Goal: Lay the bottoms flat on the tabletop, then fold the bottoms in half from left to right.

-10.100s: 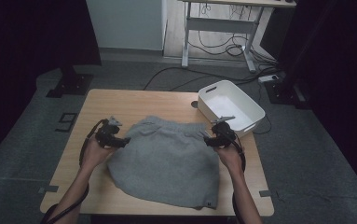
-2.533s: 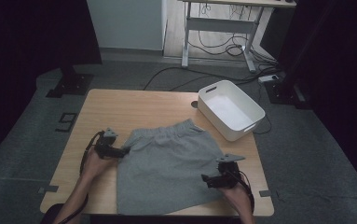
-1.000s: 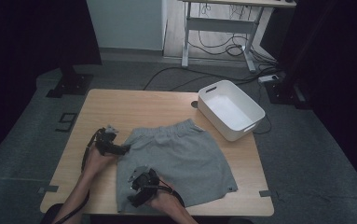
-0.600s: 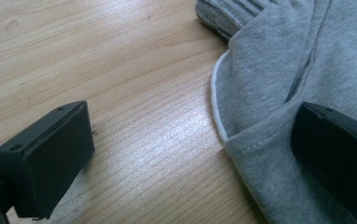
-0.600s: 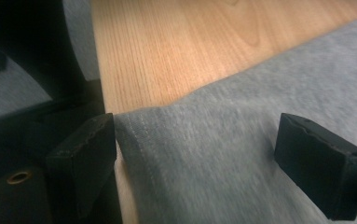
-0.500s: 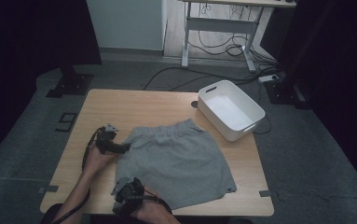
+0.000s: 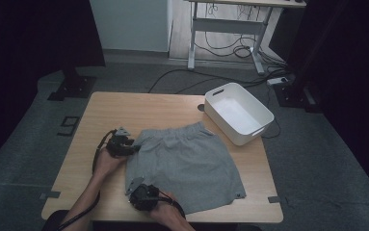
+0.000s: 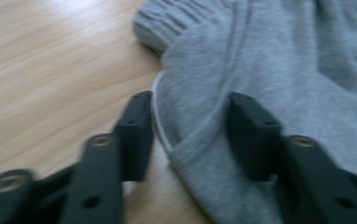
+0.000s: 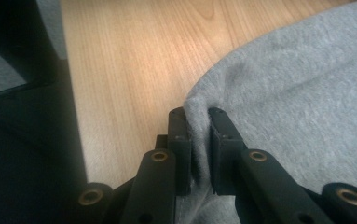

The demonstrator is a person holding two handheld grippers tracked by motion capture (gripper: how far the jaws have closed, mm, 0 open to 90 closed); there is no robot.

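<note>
Grey shorts (image 7: 187, 159) lie flat on the wooden table (image 7: 124, 110), waistband toward the far side. My left gripper (image 7: 125, 144) sits at the shorts' left edge near the waistband. In the left gripper view its jaws (image 8: 191, 100) have just been closing. A fold of grey cloth (image 8: 199, 116) lies between them, but the pads still stand apart from it. My right gripper (image 7: 135, 187) is at the shorts' near left corner. Its jaws (image 9: 198, 114) have just been closing and now pinch the hem (image 9: 199, 100).
A white plastic bin (image 7: 238, 113) stands on the table's far right corner. Bare wood lies left of the shorts and along the far edge. Beyond the table are a desk frame (image 7: 225, 29) and floor cables.
My right gripper crossed from the shorts' near right corner to the near left corner and settled there. The left gripper stayed at the left edge by the waistband.
</note>
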